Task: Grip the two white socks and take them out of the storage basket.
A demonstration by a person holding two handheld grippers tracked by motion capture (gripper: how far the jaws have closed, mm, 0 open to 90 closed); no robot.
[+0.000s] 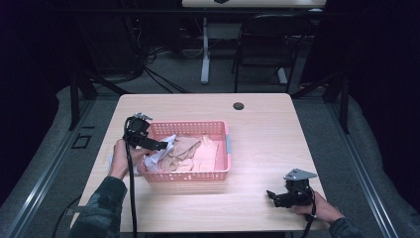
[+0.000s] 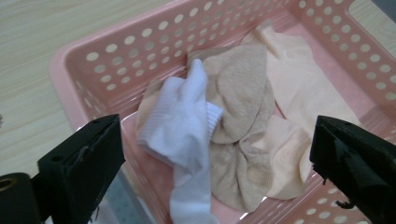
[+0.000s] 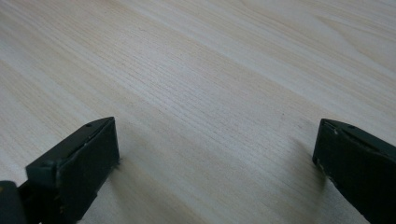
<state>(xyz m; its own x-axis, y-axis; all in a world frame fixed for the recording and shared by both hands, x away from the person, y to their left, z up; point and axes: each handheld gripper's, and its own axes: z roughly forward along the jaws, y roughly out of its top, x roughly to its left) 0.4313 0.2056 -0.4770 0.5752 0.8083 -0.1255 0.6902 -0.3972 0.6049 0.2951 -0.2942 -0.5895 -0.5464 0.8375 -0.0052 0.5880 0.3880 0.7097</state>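
1. Far left in the high view, the left gripper (image 1: 161, 145) sits over the near-left corner of the pink basket (image 1: 225, 148), the person's left hand (image 1: 120, 156) just outside the basket's left wall.
2. Its jaws are spread wide in the left gripper view, released, nothing between them.
3. The white sock (image 2: 187, 135) lies right ahead of those open jaws, draped over the basket's near-left rim, and the gripper is above it, not touching.
4. The sock's long axis runs roughly up and down in the left gripper view: one end points up into the basket, the other hangs down over the rim towards the camera. Its ribbed cuff is folded out to the right.
5. Just to the right, a tan sock (image 2: 245, 93) is bunched under and beside the white one, the two touching.
6. Further right, a pale peach sock (image 2: 299, 79) is spread flat along the basket floor, reaching towards the far corner.
7. In the high view the basket sits left of centre on the wooden table (image 1: 262, 129), its long side running left to right.
8. Over to the right, the right gripper (image 1: 271, 196) rests low near the table's front edge, well apart from the basket, held by the right hand (image 1: 317, 206).
9. Its jaws are splayed open in the right gripper view, bare wood grain between them.
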